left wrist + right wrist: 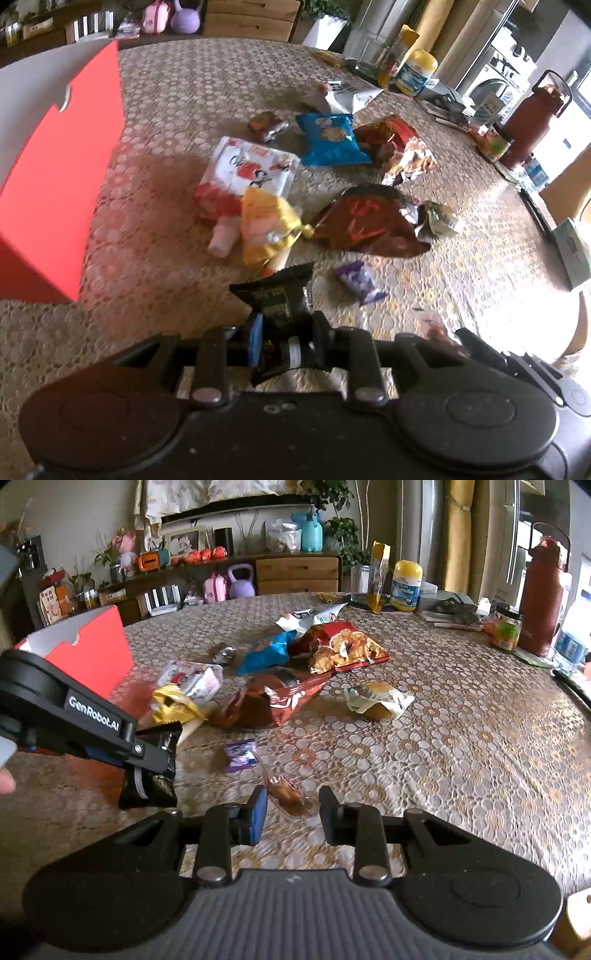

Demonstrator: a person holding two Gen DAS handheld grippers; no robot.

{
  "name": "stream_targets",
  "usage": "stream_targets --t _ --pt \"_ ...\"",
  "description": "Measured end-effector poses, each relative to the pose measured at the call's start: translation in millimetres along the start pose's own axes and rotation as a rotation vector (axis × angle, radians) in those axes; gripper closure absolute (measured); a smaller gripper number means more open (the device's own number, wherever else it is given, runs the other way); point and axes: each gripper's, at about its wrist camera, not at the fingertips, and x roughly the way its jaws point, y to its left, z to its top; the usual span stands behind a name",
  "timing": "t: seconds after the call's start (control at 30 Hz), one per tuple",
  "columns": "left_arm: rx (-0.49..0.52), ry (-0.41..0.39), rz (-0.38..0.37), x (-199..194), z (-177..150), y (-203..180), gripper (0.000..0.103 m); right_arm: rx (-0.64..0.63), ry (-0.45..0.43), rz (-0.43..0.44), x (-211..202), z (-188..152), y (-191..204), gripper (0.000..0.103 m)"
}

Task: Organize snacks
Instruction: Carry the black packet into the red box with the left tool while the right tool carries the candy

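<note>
My left gripper is shut on a black snack packet and holds it above the table; the packet also shows in the right wrist view, gripped by the left gripper. My right gripper is open, its jaws on either side of a clear-wrapped brown snack lying on the tablecloth. A red open box stands at the left, also in the right wrist view. Snack bags lie in a heap: blue bag, white-red bag, yellow bag, brown foil bag, small purple packet.
A lace-covered round table holds a bun in a wrapper, a red chips bag, a dark red thermos, a jar and a yellow-lidded tub. A sideboard stands behind.
</note>
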Motion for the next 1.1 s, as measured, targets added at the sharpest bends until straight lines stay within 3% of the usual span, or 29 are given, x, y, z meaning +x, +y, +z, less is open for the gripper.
stream_targets --t 0.2,0.6,1.1 --pt "0.007 -0.006 -0.039 -26 -10 12 0.079 0.016 -0.018 0.025 -27 -1 20 0.073" --pt "0.014 -0.104 -0.068 -106 -17 44 0.078 -0.02 -0.098 0.075 -87 26 79 0.073" --pt "0.008 -0.191 0.018 -179 14 109 0.078 -0.066 -0.155 0.186 -101 81 166 0.073"
